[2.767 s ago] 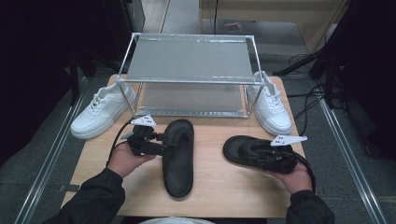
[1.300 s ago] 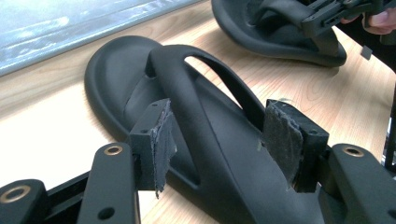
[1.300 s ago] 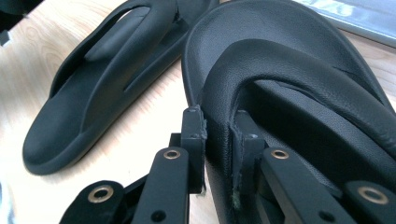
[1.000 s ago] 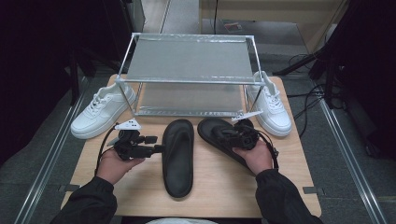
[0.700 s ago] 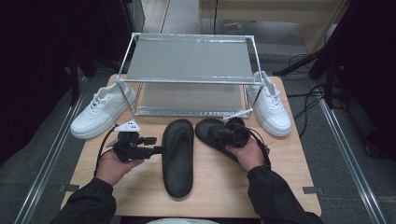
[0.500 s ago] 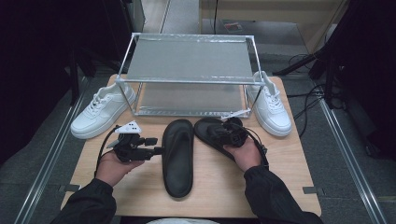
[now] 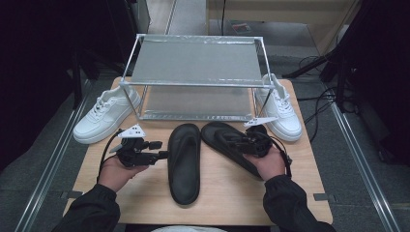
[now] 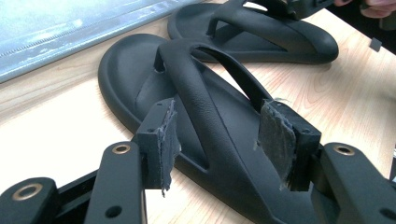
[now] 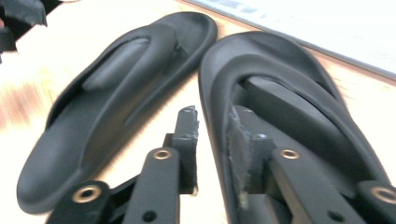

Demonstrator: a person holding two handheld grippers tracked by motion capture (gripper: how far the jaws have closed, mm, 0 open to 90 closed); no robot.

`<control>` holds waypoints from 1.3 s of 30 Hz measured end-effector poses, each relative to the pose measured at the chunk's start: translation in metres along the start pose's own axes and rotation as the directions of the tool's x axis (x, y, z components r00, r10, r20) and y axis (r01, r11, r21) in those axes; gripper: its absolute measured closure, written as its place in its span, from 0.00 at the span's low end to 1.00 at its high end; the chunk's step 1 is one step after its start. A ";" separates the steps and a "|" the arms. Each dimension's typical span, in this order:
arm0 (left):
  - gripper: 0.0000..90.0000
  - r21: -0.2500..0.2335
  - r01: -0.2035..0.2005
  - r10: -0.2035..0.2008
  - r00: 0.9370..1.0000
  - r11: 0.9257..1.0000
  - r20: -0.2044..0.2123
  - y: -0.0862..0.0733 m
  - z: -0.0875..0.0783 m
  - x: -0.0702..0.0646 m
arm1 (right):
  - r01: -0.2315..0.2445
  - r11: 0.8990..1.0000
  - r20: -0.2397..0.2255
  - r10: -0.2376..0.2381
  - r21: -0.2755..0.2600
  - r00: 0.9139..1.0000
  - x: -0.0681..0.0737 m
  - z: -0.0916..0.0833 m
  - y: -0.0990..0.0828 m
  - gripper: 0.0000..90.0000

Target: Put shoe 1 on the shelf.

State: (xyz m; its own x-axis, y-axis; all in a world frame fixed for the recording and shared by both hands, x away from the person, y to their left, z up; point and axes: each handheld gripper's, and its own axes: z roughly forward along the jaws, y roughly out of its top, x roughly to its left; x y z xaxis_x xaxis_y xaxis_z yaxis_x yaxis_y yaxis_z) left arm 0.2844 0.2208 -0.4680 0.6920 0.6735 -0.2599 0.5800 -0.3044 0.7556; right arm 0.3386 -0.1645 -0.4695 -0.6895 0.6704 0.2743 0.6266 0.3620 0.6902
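Two black flip-flops lie side by side on the wooden table (image 7: 290, 193). The left flip-flop (image 7: 183, 164) (image 8: 196, 102) (image 9: 107, 102) lies lengthwise, toe toward the rack. My left gripper (image 7: 162, 154) (image 8: 222, 137) is open at its left side, with the strap seen between the jaws and the pads apart from it. The right flip-flop (image 7: 220, 137) (image 8: 280, 37) (image 9: 303, 121) sits angled just right of the first. My right gripper (image 7: 237, 140) (image 9: 212, 140) is shut on its side rim, one jaw outside the sole and one inside.
A metal-framed two-shelf rack (image 7: 193, 77) stands at the back of the table. One white sneaker (image 7: 104, 116) sits to its left and another white sneaker (image 7: 280, 108) to its right. Bare wood lies along the front edge.
My right gripper has carried the right flip-flop leftward and a little toward the rack, up beside the left flip-flop. The left gripper has drawn slightly back and stays open.
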 end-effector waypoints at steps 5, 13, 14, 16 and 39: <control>0.51 0.014 -0.001 0.001 1.000 1.000 -0.006 0.000 0.001 0.001 | 0.031 0.999 0.035 -0.031 0.011 0.999 -0.015 -0.008 -0.014 1.00; 0.52 0.006 0.008 -0.008 1.000 1.000 -0.009 0.001 0.002 0.006 | -0.027 0.998 0.062 0.024 0.048 0.998 -0.032 0.003 -0.017 1.00; 0.52 0.006 0.008 -0.008 1.000 1.000 -0.008 0.001 0.002 0.006 | -0.026 0.998 0.058 0.022 0.055 0.998 -0.031 0.005 -0.016 1.00; 0.52 -0.003 0.009 -0.009 1.000 1.000 -0.009 0.001 0.002 0.006 | -0.018 0.998 0.056 0.014 0.066 0.998 -0.030 0.011 -0.015 1.00; 0.55 0.026 0.025 -0.025 1.000 0.999 -0.012 0.001 0.009 0.012 | 0.031 0.993 0.022 -0.033 0.111 0.999 -0.004 0.031 -0.009 1.00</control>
State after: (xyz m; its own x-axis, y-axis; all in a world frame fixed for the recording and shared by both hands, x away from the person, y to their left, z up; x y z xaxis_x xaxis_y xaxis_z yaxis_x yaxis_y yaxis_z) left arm 0.2970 0.2227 -0.4755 0.6725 0.6886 -0.2714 0.6079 -0.3047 0.7332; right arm 0.3471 -0.1510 -0.4977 -0.7018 0.6720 0.2366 0.6418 0.4522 0.6194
